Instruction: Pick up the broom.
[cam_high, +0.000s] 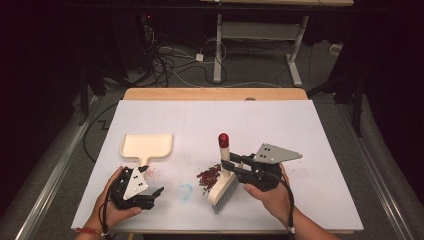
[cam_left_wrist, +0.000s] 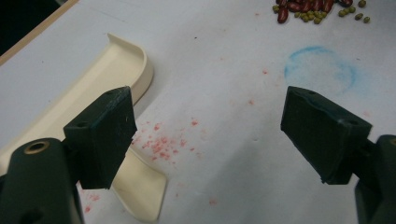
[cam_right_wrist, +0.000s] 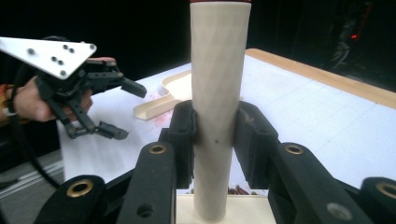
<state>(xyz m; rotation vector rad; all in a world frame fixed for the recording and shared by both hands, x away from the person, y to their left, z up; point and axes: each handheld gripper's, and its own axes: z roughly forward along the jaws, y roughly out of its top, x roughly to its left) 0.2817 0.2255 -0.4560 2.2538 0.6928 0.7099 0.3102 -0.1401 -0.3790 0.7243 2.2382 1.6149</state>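
1. Right tongs (cam_high: 231, 166) clamp the brush (cam_high: 224, 180) handle; bristles rest beside the beans (cam_high: 209, 175) on the bench (cam_high: 300, 130).
2. Left tongs (cam_high: 150, 182) gape empty near the dustpan (cam_high: 146, 146).
3. Risk: an unheld dustpan may slide, scattering beans.

left gripper (cam_high: 156, 194) low near the tabletop's front edge, jaws spread wide, empty; right gripper (cam_high: 226, 167) level, jaws clamped shut on something upright.
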